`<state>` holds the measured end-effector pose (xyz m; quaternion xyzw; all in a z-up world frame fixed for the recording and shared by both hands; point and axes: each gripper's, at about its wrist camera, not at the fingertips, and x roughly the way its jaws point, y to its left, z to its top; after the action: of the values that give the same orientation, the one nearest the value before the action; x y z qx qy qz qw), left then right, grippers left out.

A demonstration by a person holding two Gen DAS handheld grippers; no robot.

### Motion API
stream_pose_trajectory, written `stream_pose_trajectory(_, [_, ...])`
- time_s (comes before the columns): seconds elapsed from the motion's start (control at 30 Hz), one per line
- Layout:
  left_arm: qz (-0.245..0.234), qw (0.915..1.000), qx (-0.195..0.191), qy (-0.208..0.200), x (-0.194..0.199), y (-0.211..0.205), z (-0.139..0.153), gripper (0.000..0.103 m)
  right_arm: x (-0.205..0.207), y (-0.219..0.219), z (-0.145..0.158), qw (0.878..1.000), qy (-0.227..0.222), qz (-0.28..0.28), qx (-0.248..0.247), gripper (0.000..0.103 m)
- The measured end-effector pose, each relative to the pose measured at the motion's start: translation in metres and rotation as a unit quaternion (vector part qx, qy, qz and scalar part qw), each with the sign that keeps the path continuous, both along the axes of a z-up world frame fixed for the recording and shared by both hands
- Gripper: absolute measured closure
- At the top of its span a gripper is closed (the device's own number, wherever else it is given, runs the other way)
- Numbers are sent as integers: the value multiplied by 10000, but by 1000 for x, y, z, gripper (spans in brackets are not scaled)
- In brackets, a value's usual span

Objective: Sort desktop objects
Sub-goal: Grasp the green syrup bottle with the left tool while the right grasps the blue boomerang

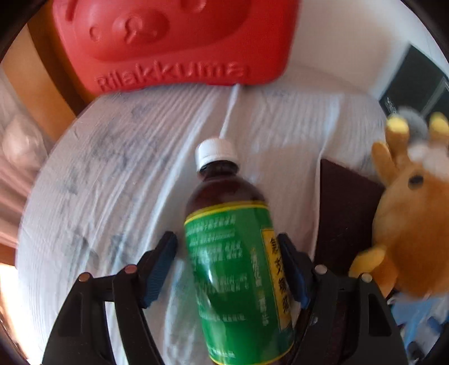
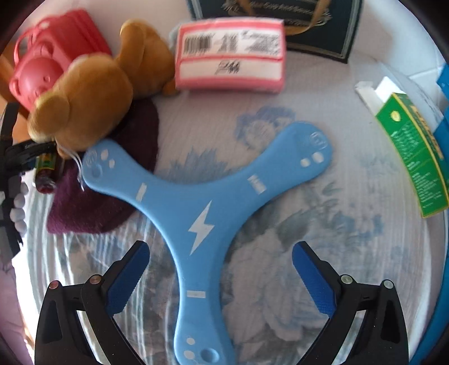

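Green-labelled brown bottle (image 1: 233, 241) with a white cap (image 1: 216, 151) sits between the fingers of my left gripper (image 1: 228, 266). Right blue pad (image 1: 291, 269) looks pressed against the label side; left pad (image 1: 160, 266) stands just beside the bottle, and blur keeps me from telling whether it touches. Jaws fairly wide, roughly bottle width. I cannot tell if this counts as a firm clench. Bottle points away from the camera, cap end far, over a white cloth-covered table (image 1: 98, 182). Red moulded case (image 1: 174, 42) with a bear face and raised lettering lies beyond the cap. Brown plush toy (image 1: 409, 213) at the right edge, partly on a dark maroon cloth (image 1: 345, 210).

My right gripper (image 2: 221, 269) is spread wide, nothing clamped. A blue three-armed boomerang (image 2: 204, 213) with a white lightning bolt lies flat on the floral tablecloth (image 2: 308, 266); its near arm runs between my fingers, clear of both blue pads (image 2: 129, 275). Far left arm tip is by the plush toy (image 2: 92, 101) and overlaps the maroon cloth (image 2: 92, 202). Pink-edged packet (image 2: 230, 56) with a barcode sits beyond, a dark book (image 2: 317, 22) behind it. Green carton (image 2: 415, 157) at the right edge. Red case (image 2: 47, 56) top left. In this view the other gripper is dimly visible at the far left with the bottle (image 2: 46, 171).
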<state>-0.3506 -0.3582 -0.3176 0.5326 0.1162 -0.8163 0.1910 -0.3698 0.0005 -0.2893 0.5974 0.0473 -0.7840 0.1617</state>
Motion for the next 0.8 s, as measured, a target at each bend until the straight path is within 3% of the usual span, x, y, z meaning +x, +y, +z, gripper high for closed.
stream_pose_trajectory(0.2, [-177,9996,60,213,28,1,0,31,5,-18,-10,9984,227,182,489,0])
stream_pose_trajectory(0.4, [-163,9994,30,292,36,-3,-4,31,12,-14,-10,9975,528,25,461,0])
stream_pose_trajectory(0.5, [-161,9993,19,330,36,-2,-6,31,9,-14,-9,9979,417,15,496,0])
stream_pose_trajectory(0.53, [-165,9992,3,358,37,-2,-6,32,7,-13,-7,9980,359,-54,514,4])
stream_pose_trajectory(0.57, [-169,9991,-16,386,37,-1,-7,32,8,-11,-3,9980,411,-152,453,17])
stream_pose_trajectory(0.6, [-177,9989,-34,430,39,0,-7,33,10,-10,0,9982,459,-179,331,22])
stream_pose_trajectory(0.67, [-224,9985,-62,494,37,0,-8,37,12,-12,2,9984,508,-92,223,26])
stream_pose_trajectory(0.73, [-239,9981,-95,564,38,2,-7,50,14,-18,1,9972,649,41,372,28])
stream_pose_trajectory(0.8, [-165,9983,-197,527,39,5,-6,50,15,-21,3,9959,804,139,402,39])
